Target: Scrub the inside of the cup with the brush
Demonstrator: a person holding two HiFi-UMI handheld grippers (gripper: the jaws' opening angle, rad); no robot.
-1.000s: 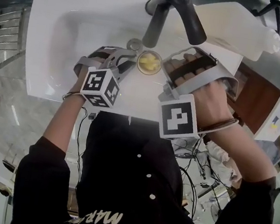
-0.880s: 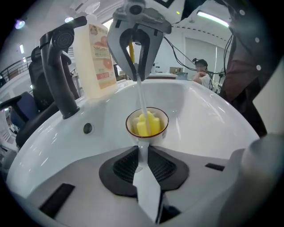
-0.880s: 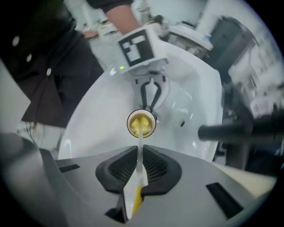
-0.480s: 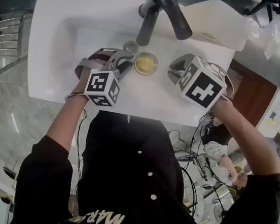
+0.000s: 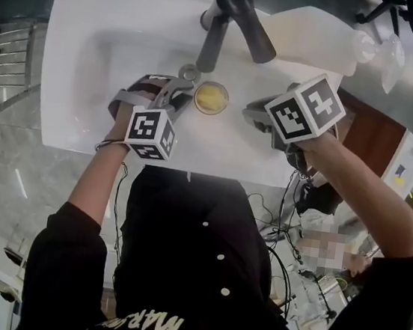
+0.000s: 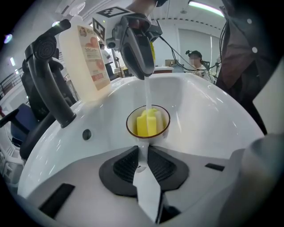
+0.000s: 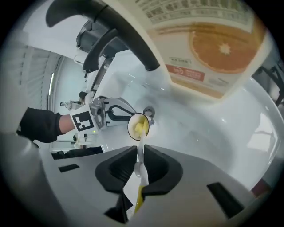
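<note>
The right gripper (image 5: pixel 252 118), jaws clamped on the white handle of the brush (image 6: pixel 147 123), had rolled sharply about its own axis within the last second; its marker cube showed a different face in the head view. The cup (image 5: pixel 211 98) had not shifted: it sat upper centre of frame in the sink (image 5: pixel 93 47), below the faucet (image 5: pixel 226 27). The left gripper (image 5: pixel 176 95) stayed closed on what appeared to be the cup's handle. Judgement: the yellow brush head was being twisted inside the cup, so scrubbing was under way.
</note>
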